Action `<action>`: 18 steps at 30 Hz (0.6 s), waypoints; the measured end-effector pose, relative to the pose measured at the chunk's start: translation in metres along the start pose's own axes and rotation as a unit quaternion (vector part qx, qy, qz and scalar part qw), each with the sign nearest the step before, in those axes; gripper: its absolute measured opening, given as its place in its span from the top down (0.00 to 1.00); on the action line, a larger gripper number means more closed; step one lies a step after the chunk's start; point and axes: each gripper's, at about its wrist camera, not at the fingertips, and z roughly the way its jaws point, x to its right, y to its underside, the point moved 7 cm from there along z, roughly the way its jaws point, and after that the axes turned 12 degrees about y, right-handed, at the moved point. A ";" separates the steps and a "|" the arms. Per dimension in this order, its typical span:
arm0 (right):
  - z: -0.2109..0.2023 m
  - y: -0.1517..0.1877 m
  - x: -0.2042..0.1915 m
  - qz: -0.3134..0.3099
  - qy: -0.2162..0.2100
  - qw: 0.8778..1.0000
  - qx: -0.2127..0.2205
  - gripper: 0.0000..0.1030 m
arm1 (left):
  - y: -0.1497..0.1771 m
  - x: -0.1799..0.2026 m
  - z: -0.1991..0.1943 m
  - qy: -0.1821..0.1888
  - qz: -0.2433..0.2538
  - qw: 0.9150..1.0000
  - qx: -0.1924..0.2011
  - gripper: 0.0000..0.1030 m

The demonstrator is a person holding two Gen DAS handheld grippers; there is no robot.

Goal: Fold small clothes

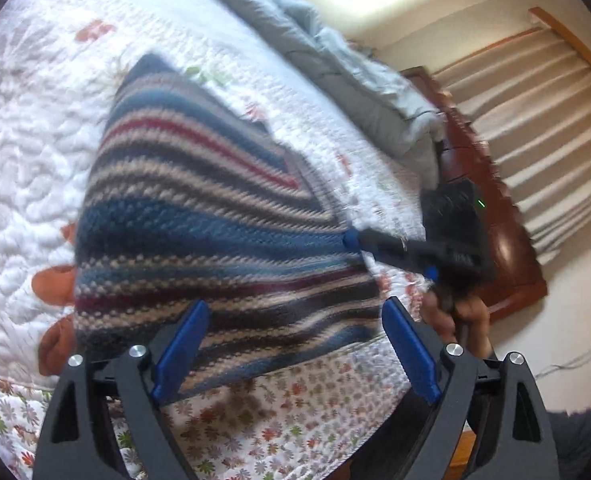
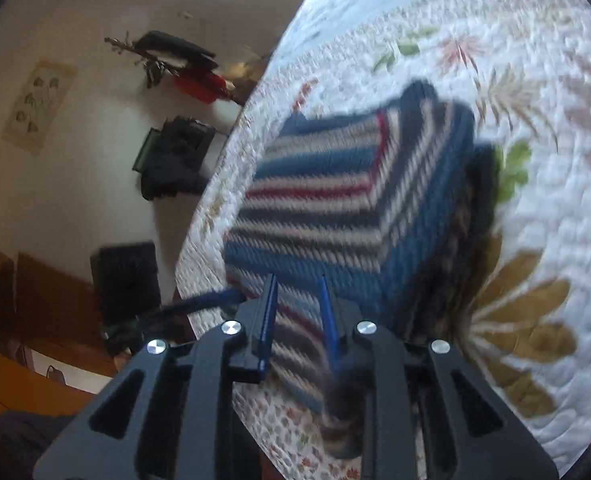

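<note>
A knitted garment (image 1: 215, 216) striped in blue, cream, dark grey and red lies partly folded, one side doubled over, near the quilt's (image 1: 27, 184) flowered front edge.

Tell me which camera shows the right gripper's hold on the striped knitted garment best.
Left wrist view: the right gripper pinches the striped knitted garment at its edge, seen side-on. The right wrist view shows blurred fabric between the fingers.

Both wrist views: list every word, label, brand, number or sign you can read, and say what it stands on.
None can be read in either view.
Wall poster: shows plant-like drawings; any caption is too small and blurred to read.
Striped knit garment: no tag or label in sight.
Quilted bedspread: only flower and leaf patterns, no writing.
Right claw: a green light shows on its body, no text.
</note>
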 end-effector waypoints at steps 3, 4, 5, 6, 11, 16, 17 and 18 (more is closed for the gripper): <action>0.011 0.006 0.023 0.029 0.013 0.999 -0.007 1.00 | 0.002 -0.013 0.008 -0.009 -0.019 1.000 -0.007 0.14; 0.009 0.006 0.032 0.036 0.018 0.999 -0.003 1.00 | 0.002 -0.014 0.010 -0.007 -0.020 1.000 -0.009 0.14; 0.007 0.006 0.037 0.045 0.017 0.999 -0.001 1.00 | 0.003 -0.013 0.010 -0.004 -0.024 1.000 -0.009 0.14; 0.006 0.006 0.039 0.049 0.016 0.999 -0.001 1.00 | 0.003 -0.013 0.011 -0.001 -0.026 1.000 -0.010 0.14; -0.024 0.021 -0.001 0.007 0.038 0.999 0.038 0.82 | 0.010 0.008 -0.003 -0.006 -0.012 1.000 0.000 0.13; -0.019 0.056 -0.016 0.001 0.046 0.998 0.032 0.81 | 0.029 0.002 -0.009 -0.032 -0.006 0.999 -0.009 0.10; -0.012 0.058 -0.010 0.010 0.059 0.998 0.026 0.84 | 0.031 -0.004 -0.009 -0.033 -0.013 0.999 -0.010 0.10; -0.005 0.060 0.000 0.018 0.080 0.996 0.019 0.87 | 0.033 -0.008 -0.009 -0.033 -0.019 0.999 -0.009 0.10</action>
